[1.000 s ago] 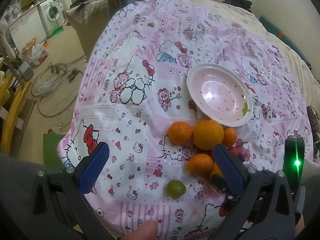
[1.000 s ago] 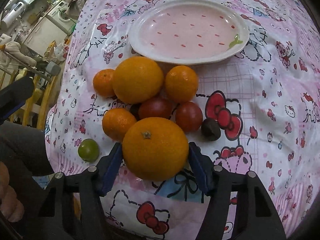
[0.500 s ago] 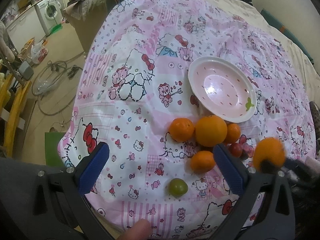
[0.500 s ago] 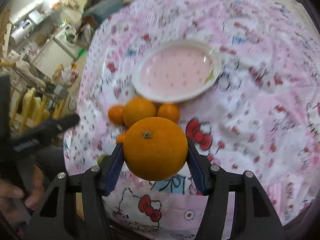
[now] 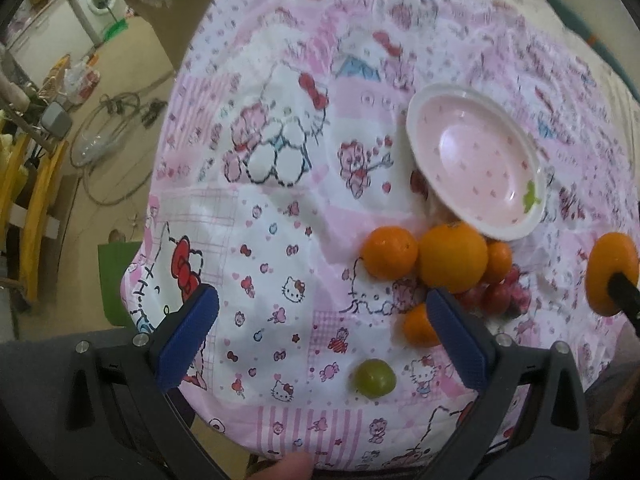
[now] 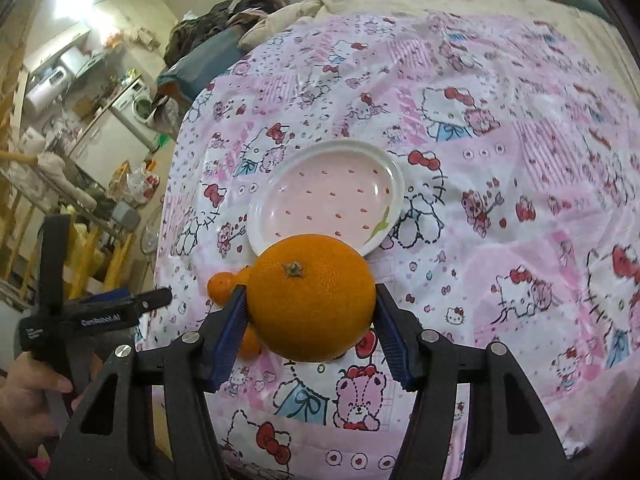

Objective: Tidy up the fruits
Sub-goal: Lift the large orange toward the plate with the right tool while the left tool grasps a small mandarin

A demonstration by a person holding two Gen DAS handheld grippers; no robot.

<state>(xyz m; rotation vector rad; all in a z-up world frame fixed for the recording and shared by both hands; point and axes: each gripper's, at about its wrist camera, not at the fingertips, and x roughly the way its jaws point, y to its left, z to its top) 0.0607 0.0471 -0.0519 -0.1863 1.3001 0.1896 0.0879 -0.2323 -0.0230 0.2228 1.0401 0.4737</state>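
One large orange [image 6: 310, 298] sits clamped in the right tool [image 6: 308, 320], with the empty plate [image 6: 256, 216] just beyond at twelve o'clock.

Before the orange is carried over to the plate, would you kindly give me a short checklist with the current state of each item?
1. Grip: the right gripper has both jaws pressed on the large orange: ok.
2. Orange lifted clear of the fruit pile: ok, it hangs above the cloth.
3. The plate is free of fruit, room to set it down: ok.
4. Plate sits flat: cannot tell; in the left wrist view its near rim seems to rest against the pile.
5. Left gripper out of the path: ok, open, holding nothing, off to the side.
6. Green fruit lies apart near the cloth's edge: not ok, it may roll.
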